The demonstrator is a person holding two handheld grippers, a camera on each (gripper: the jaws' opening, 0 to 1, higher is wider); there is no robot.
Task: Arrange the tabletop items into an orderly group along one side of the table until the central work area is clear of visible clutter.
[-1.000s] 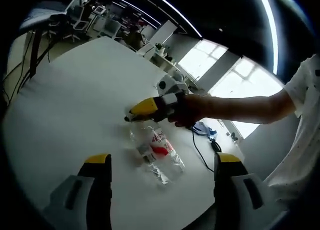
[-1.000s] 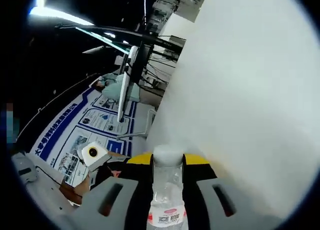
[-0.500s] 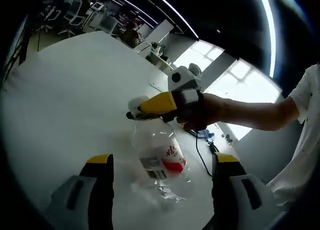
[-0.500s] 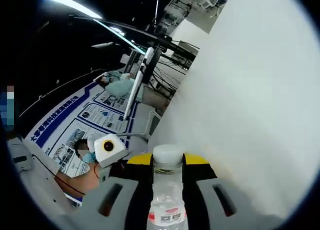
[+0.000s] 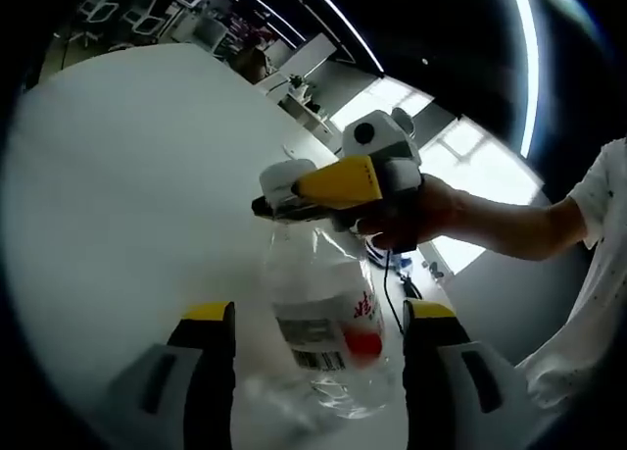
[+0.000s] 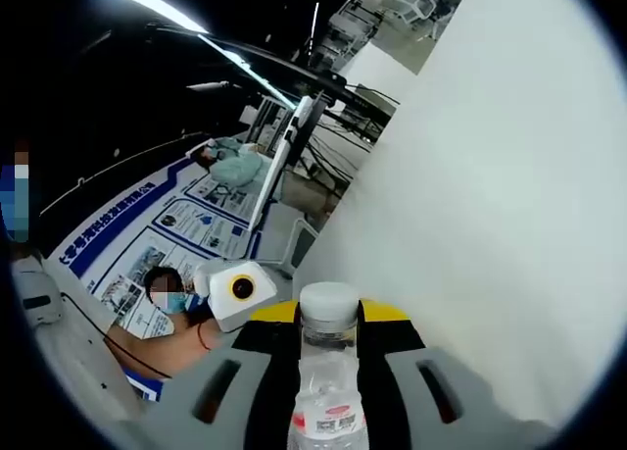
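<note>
The right hand-held gripper (image 6: 328,347) is gripping the water bottle (image 5: 323,318) by its neck, carrying it above the white surface (image 5: 118,175). The left hand-held gripper (image 5: 318,352) is standing open, empty. Next move: setting the bottle upright near one surface edge.

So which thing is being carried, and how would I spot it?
Look over the big white table. Above it a yellow-tipped right gripper, held in a hand, is shut on the neck of a bottle. The bottle is clear plastic with a white cap and a red-and-white label, the only see-through thing there.
</note>
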